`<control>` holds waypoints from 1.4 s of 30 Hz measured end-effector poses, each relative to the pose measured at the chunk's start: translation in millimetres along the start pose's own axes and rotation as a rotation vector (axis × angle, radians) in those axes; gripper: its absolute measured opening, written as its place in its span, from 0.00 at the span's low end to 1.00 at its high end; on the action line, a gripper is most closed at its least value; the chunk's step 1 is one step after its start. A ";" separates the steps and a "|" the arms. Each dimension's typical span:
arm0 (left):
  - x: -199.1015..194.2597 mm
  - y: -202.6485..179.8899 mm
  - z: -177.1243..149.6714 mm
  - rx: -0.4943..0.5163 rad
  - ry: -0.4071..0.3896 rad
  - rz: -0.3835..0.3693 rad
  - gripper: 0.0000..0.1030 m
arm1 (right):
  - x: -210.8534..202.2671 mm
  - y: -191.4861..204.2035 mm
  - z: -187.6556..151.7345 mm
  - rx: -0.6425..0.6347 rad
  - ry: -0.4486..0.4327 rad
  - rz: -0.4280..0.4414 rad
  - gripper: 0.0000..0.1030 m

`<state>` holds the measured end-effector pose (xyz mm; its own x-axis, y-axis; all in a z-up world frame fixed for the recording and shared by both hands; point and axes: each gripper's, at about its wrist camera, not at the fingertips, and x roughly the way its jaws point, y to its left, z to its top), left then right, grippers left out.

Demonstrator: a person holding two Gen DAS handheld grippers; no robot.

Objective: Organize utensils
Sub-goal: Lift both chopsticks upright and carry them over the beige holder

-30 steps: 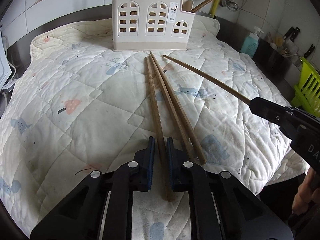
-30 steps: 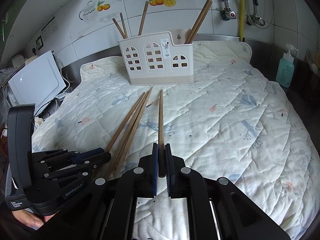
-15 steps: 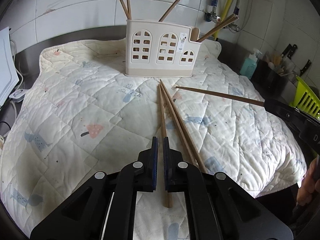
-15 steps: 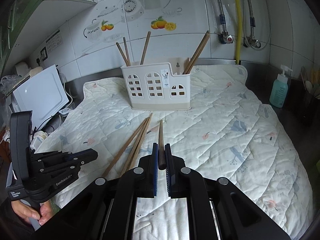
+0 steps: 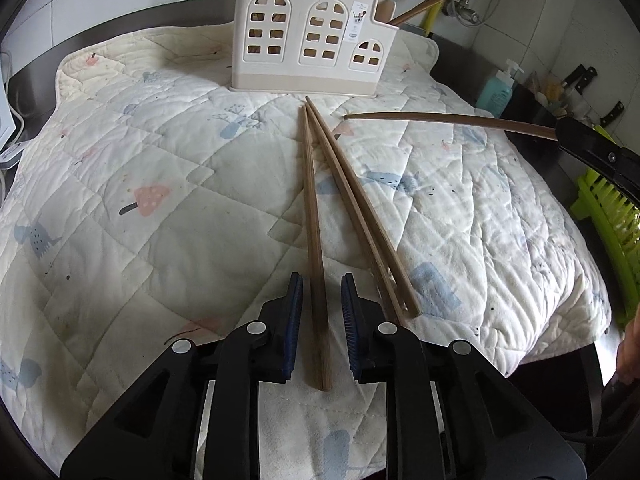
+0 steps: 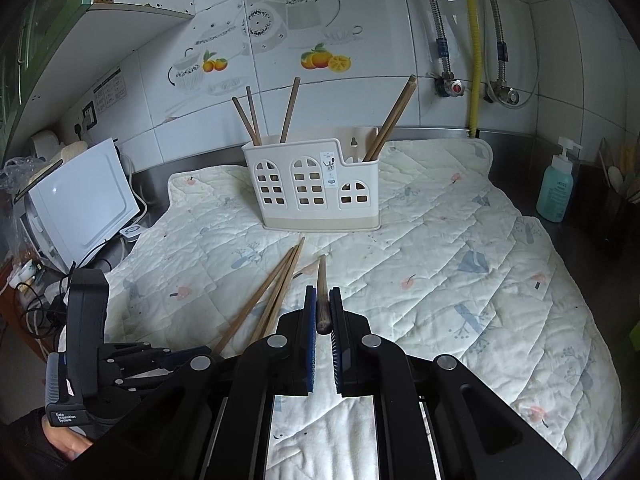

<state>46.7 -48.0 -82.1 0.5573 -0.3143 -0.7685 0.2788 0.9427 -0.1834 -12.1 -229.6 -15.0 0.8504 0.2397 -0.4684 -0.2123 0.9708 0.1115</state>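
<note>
Chopsticks are the utensils here: several already stand in the cream utensil holder (image 6: 316,184) with arched window cut-outs, which sits upright on the quilted cloth (image 5: 160,200) covering the surface. In the right wrist view three brown sticks lean out of its taller left compartment and a pair (image 6: 394,120) leans toward 1 o'clock out of the lower right compartment. Loose chopsticks lie on the cloth in front of the holder, their tips converging near its base at 12 o'clock in the left wrist view. One of them, the left chopstick (image 5: 314,240), runs straight down toward 6 o'clock and passes between the pads of the left tool (image 5: 322,292); its jaws have just been opening, and they now stand narrowly apart with a gap on each side of the stick, which rests on the cloth. The other loose chopsticks (image 5: 360,216) lie just beside the tool at about 1 o'clock, slanting toward 5 o'clock. The right tool (image 6: 323,306) is closed on a single chopstick (image 6: 321,280), gripped near its thick end and lifted off the cloth, its tip aimed toward the holder at 12 o'clock. A teal soap bottle (image 6: 558,188) stands at 3 o'clock off the cloth.
</note>
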 end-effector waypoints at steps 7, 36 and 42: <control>-6.0 -1.7 2.8 0.016 -0.016 0.033 0.06 | -4.0 1.0 4.2 -0.002 -0.015 0.001 0.07; -74.9 15.6 99.5 0.019 -0.282 0.017 0.05 | -16.1 -4.2 107.8 -0.080 -0.124 0.053 0.07; -83.8 12.2 132.4 0.064 -0.303 0.036 0.05 | -23.3 -8.7 144.6 -0.094 -0.161 0.048 0.07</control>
<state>107.0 -25.0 61.2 0.7732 -0.3085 -0.5540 0.2974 0.9481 -0.1129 39.6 -243.0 121.6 0.9025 0.2910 -0.3176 -0.2924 0.9553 0.0444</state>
